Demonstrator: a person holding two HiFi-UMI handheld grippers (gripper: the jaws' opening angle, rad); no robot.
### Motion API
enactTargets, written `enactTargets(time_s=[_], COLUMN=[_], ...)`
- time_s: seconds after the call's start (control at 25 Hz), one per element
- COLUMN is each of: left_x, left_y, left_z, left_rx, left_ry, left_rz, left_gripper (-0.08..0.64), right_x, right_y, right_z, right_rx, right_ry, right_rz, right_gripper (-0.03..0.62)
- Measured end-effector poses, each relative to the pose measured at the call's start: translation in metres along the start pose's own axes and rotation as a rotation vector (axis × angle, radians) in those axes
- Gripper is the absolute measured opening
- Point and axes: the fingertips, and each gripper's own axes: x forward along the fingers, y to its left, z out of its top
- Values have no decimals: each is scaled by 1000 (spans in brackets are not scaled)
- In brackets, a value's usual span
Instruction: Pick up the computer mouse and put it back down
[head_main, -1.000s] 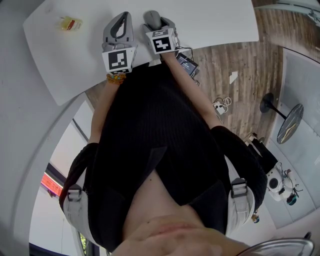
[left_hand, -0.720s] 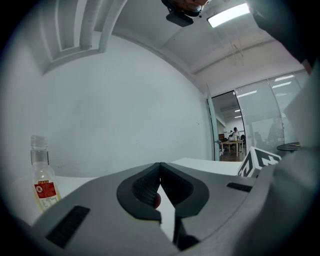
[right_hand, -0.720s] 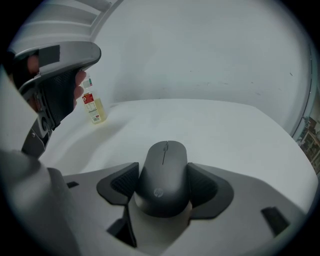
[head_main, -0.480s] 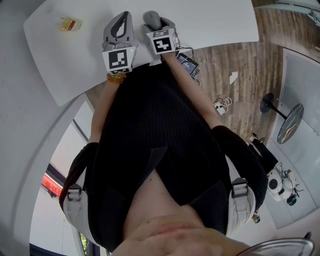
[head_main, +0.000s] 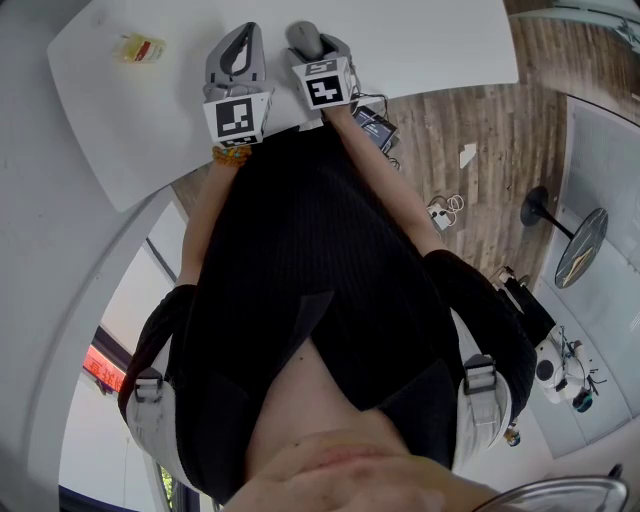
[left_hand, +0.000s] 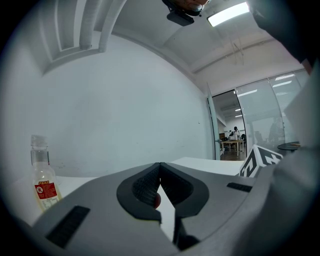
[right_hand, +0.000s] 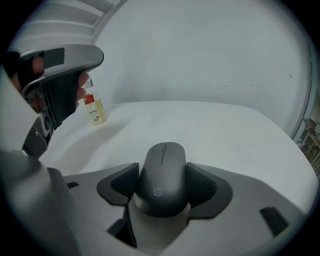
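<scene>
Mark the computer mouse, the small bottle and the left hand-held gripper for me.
computer mouse (right_hand: 161, 175): right gripper view, on its top shell.
small bottle (right_hand: 96, 112): right gripper view, on its yellowish body.
left hand-held gripper (left_hand: 160, 170): left gripper view, where its closed jaw tips meet.

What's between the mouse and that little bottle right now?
In the head view the left gripper sits between the mouse and the bottle. The right gripper view shows the table itself bare there.
</scene>
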Motion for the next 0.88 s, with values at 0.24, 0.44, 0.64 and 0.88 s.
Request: enactTargets(time_s=[0.24, 0.44, 0.64, 0.88], left_x=[-2, -2, 0, 1], left_y=[2, 7, 9, 12], left_z=[0, 0, 1, 11], left_rx=[-1, -1, 5, -8], left_ry=[0, 0, -3, -25], left_rz=[10, 13, 16, 21], left_gripper=[14, 14, 14, 14], right_x=[-10, -24, -46, -78], right_y=[-4, -6, -5, 2], right_z=[16, 47, 82, 123], right_rx=[7, -12, -33, -64], right_ry=[-77, -201, -362, -542], right_rz=[-20, -54, -70, -73], right_gripper=[288, 288, 288, 288])
